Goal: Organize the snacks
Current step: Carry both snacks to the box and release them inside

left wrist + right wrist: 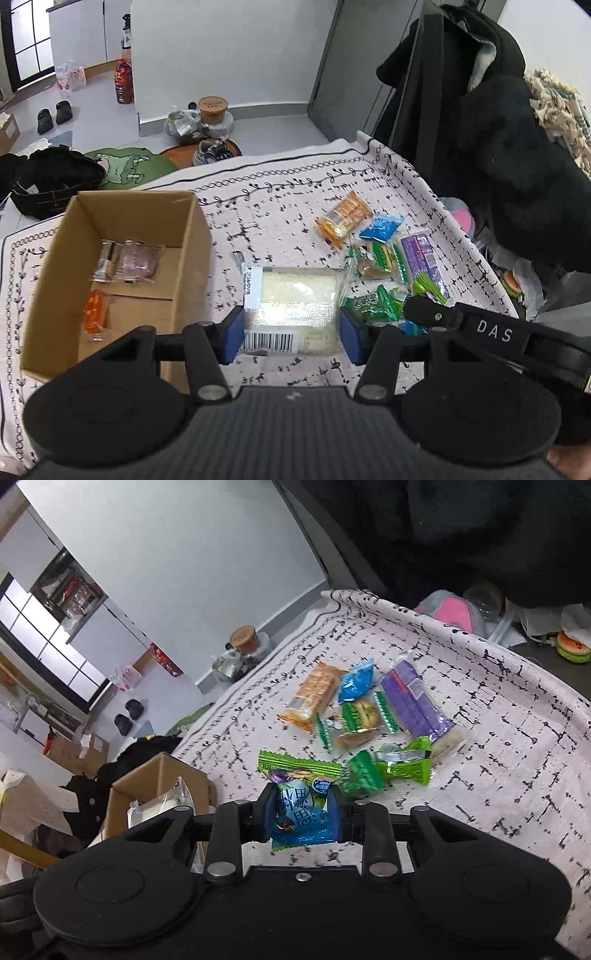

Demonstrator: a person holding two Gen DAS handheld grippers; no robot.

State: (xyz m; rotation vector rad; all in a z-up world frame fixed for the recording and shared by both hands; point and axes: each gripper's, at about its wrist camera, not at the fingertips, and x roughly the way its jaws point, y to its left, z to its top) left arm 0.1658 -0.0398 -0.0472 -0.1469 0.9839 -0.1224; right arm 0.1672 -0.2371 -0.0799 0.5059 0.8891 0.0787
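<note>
You're partway thru. The cardboard box [122,266] near the left edge of the patterned cloth [280,192] already has 3 pkts inside: two clear-wrapped ones at its far end, an orange one [95,314] nearer you. Still loose on the cloth toward the right edge, all close together: an orange cracker pack [314,696], a small blue pkt [356,681], a purple bar [415,701], a green-trimmed biscuit pkt [354,722] and a bright green wrapper [391,770]. So roughly half left, judging by the count.

Left gripper [291,330]: jaws about half apart, blue pads pressed on both sides of a white clear-wrapped cake pack [291,306], barcode end toward you. It's held up off the cloth just right of the box, tool tilted steeply down.

Right gripper [301,818]: jaws fairly narrow, clamped on a blue-green nut pkt [299,805], green crimped top sticking out past the pads. It's over the cloth just short of the loose pile, angled down and fwd; the box sits off to its left.

Both pkts prob go in the box next.
</note>
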